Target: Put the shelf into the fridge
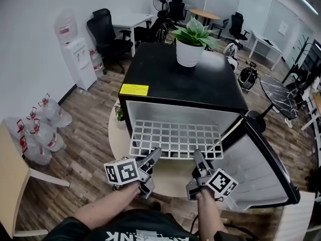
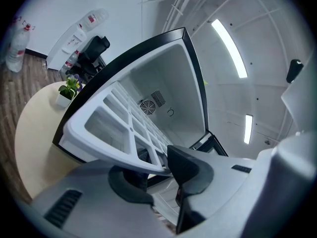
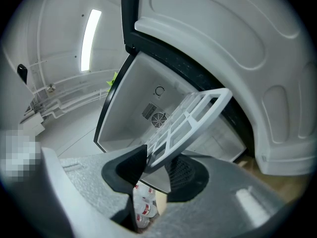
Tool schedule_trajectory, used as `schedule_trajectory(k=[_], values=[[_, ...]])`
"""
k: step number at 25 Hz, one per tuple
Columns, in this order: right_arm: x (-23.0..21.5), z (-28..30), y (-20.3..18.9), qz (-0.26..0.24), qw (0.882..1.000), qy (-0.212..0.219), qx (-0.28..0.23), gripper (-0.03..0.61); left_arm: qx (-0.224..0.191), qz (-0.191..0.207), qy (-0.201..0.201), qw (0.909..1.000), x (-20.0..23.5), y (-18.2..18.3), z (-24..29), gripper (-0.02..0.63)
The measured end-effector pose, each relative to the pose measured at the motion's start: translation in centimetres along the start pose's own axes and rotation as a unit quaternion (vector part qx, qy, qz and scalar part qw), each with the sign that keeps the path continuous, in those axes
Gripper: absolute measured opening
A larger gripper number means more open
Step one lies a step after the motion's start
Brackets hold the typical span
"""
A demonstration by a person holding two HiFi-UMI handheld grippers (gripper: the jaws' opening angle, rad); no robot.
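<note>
Left gripper (image 1: 153, 155) and right gripper (image 1: 197, 157) are clamping the shelf (image 1: 175, 137).
Each is pinching its front rail, spaced apart, apparently to hold it level; it is lying partway inside the fridge (image 1: 165, 84), front edge projecting.

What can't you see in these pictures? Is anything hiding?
- Head view: most of the inside of the fridge, hidden by its own black top and the shelf.
- Head view: the words on the yellow label, too small to read.
- Right gripper view: the bottles lower down, mostly hidden by the fingers of the right gripper.
- Right gripper view: the shelf's left side, hidden behind those fingers.
</note>
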State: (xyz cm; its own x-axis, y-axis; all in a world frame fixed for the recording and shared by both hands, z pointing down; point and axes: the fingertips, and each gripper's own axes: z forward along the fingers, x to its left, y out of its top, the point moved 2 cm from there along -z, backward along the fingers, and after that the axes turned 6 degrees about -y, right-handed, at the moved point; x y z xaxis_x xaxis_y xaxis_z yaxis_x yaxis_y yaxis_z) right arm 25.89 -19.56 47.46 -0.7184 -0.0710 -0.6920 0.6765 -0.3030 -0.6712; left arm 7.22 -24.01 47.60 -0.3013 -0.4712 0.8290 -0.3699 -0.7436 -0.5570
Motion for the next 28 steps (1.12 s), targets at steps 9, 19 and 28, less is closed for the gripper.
schedule_trajectory(k=[9, 19, 28], values=[[0.2, 1.6, 0.1, -0.003, 1.000, 0.000, -0.002, 0.114, 0.001, 0.003, -0.003, 1.0000, 1.2, 1.0, 0.6, 0.101], [1.5, 3.0, 0.3, 0.058, 0.998, 0.035, 0.009, 0.114, -0.033, 0.032, -0.012, 0.9989, 0.9, 2.4, 0.7, 0.106], [1.2, 3.2, 1.5, 0.008, 1.000, 0.029, 0.008, 0.114, -0.066, 0.139, 0.038, 0.9874, 0.0, 1.2, -2.2, 0.138]])
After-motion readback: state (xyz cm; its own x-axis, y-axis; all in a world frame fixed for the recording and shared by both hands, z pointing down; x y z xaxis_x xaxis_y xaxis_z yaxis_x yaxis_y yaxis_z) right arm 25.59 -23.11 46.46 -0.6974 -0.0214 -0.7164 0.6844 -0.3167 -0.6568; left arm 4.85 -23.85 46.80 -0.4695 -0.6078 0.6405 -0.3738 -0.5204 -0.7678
